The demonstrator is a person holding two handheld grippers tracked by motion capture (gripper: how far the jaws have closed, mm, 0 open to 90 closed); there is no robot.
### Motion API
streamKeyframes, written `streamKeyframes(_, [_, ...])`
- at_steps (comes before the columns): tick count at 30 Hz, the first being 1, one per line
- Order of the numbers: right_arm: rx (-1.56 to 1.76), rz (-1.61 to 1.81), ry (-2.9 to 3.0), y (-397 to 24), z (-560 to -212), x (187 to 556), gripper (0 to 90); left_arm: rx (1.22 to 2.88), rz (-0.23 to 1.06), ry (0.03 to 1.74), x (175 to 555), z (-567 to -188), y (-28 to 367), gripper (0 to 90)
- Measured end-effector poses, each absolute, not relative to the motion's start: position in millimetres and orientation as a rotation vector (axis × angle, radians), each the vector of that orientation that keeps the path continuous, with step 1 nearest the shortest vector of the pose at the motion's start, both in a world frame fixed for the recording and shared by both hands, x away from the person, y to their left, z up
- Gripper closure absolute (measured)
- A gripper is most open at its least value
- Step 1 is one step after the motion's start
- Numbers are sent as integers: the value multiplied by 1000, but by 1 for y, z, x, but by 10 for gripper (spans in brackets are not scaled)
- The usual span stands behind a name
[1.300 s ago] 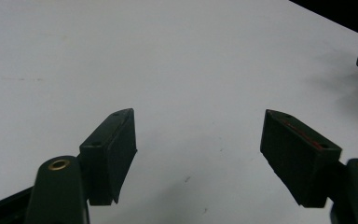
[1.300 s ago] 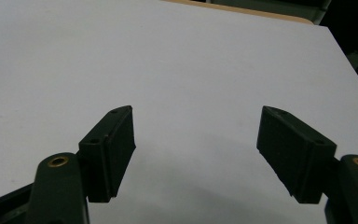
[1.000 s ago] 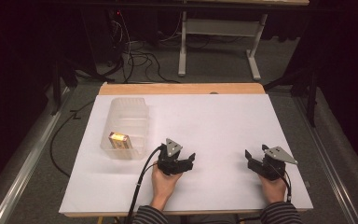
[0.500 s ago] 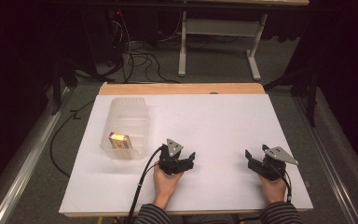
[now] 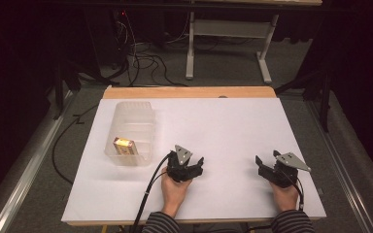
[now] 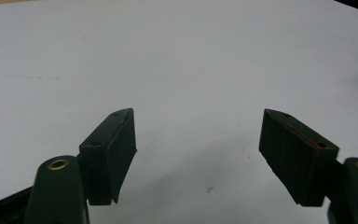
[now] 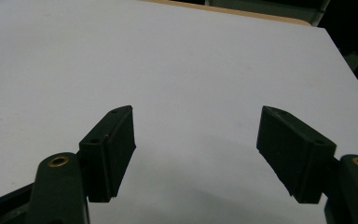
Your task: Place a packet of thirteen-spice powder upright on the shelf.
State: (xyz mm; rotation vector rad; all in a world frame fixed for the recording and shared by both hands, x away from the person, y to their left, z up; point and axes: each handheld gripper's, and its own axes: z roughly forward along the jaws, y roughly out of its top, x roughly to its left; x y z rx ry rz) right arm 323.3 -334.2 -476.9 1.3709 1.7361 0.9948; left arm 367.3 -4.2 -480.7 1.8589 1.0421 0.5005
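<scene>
Resting unmoved since before on the white table (image 5: 233,126), left claw (image 5: 194,167) and right claw (image 5: 266,167), both gaping, empty.

The table (image 5: 233,131) wears a smooth, matt white sheet, a bare wood edge (image 5: 189,92) showing at its far side; the bin (image 5: 131,131) is clear plastic (faintly cloudy), while both grippers' jaws look matt black

You have nothing here that can be read. The small yellow-topped box (image 5: 124,144) in the clear tub (image 5: 145,116) carries print too small and blurred to make out, and the white bench (image 5: 233,126) bears no writing.
</scene>
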Motion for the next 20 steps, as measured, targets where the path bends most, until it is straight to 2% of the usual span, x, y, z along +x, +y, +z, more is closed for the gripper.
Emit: streamKeyframes(20, [1364, 994, 1740, -334, -477, 323, 280, 1869, 514, 1031, 366, -481, -6, 273])
